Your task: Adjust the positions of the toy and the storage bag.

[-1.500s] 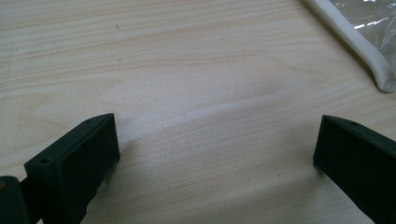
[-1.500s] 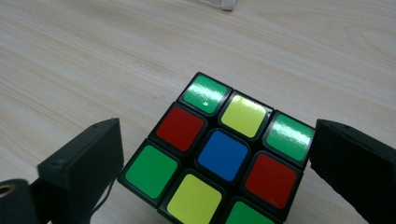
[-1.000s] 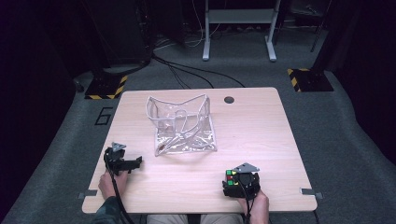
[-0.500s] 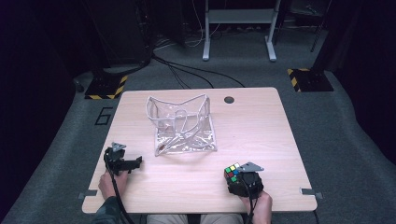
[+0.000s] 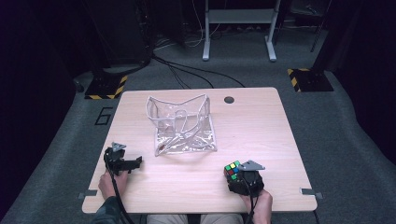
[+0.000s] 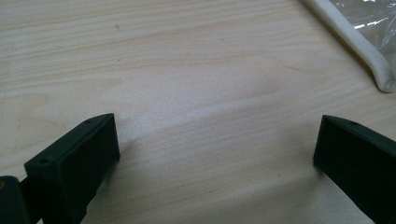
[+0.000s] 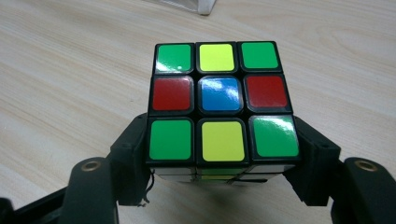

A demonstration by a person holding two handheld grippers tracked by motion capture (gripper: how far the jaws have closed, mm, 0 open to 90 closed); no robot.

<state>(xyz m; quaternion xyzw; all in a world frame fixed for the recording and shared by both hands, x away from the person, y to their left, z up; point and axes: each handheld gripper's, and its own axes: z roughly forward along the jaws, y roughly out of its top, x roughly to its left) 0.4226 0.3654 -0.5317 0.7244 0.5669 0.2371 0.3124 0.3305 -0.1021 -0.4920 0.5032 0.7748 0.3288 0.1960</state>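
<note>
A scrambled Rubik's cube (image 5: pixel 232 168) stands on the table near the front right, its top face (image 7: pixel 222 105) showing green, yellow, red and blue stickers. My right gripper (image 5: pixel 235 175) has just been closing, and its jaws now press the cube's two sides; in the right gripper view the gripper (image 7: pixel 222 156) clamps the cube's lower part. At the front left my left gripper (image 5: pixel 134 162) lies low over the wood, pointing right. Its jaws stand wide open (image 6: pixel 215 149) with bare table between them.
A crumpled clear plastic bag (image 5: pixel 184 126) with a white rim lies open in the middle of the wooden table (image 5: pixel 261 130); its edge (image 6: pixel 359 51) reaches just beyond the left jaws. A round cable hole (image 5: pixel 229 100) sits at the back edge.
The right jaws have drawn in against the cube, which shifted slightly with the gripper. The left gripper and the bag are where they were.
</note>
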